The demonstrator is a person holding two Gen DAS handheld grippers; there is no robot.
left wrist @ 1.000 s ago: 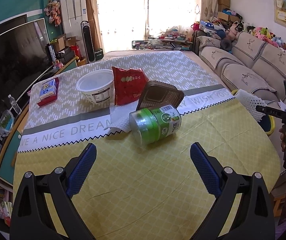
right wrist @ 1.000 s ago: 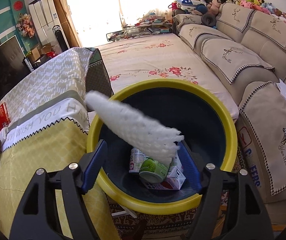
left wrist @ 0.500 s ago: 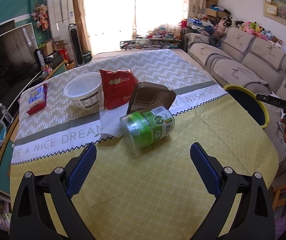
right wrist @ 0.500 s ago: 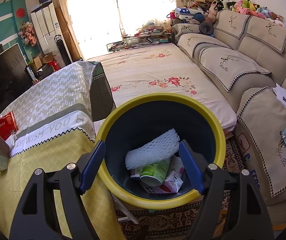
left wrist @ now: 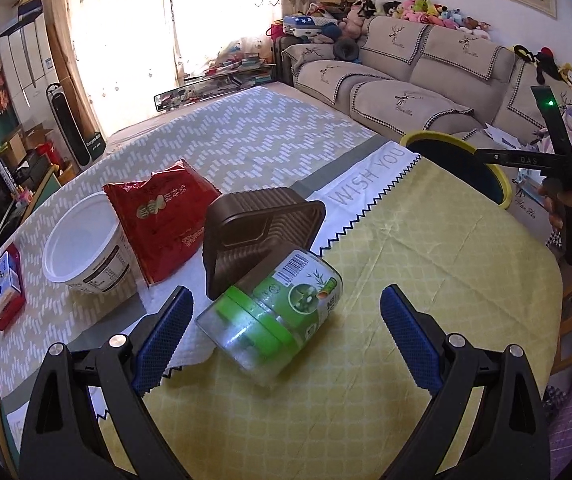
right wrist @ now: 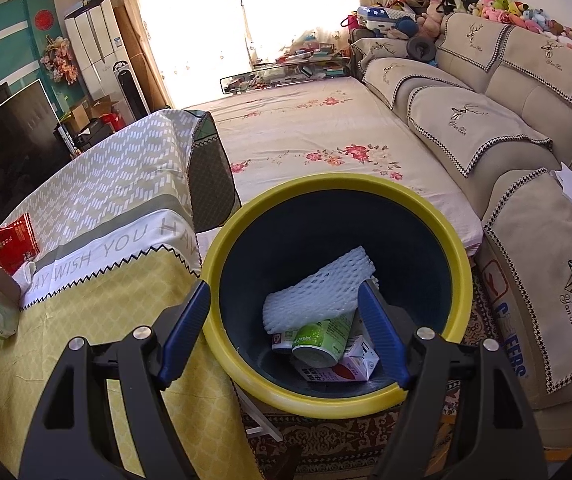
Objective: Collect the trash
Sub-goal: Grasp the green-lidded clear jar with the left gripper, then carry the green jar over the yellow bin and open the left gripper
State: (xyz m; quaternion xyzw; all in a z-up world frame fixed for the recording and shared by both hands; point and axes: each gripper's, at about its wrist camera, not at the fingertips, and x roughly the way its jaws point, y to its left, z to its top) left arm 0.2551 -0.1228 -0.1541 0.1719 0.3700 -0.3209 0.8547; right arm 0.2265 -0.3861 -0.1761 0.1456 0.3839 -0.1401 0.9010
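A green-labelled clear jar (left wrist: 274, 312) lies on its side on the yellow tablecloth, between the fingers of my open left gripper (left wrist: 286, 332). Behind it lean a brown plastic tray (left wrist: 258, 228), a red snack bag (left wrist: 166, 216) and a white tub (left wrist: 82, 244). My right gripper (right wrist: 286, 336) is open and empty above the yellow-rimmed bin (right wrist: 457, 248). In the bin lie a white foam net (right wrist: 317, 292), a green cup (right wrist: 317, 340) and a carton (right wrist: 349, 368). The bin (left wrist: 501, 188) also shows in the left wrist view, beside the table.
A white napkin (left wrist: 190, 344) lies under the jar's left side. A small red and blue box (left wrist: 6, 288) sits at the table's left edge. A sofa (right wrist: 525, 128) runs along the right. A TV (right wrist: 10, 152) stands to the left. The table edge (right wrist: 190, 280) touches the bin.
The foam net dropped from my right gripper into the bin and settled there. My left gripper moved forward, closing in on the green jar.
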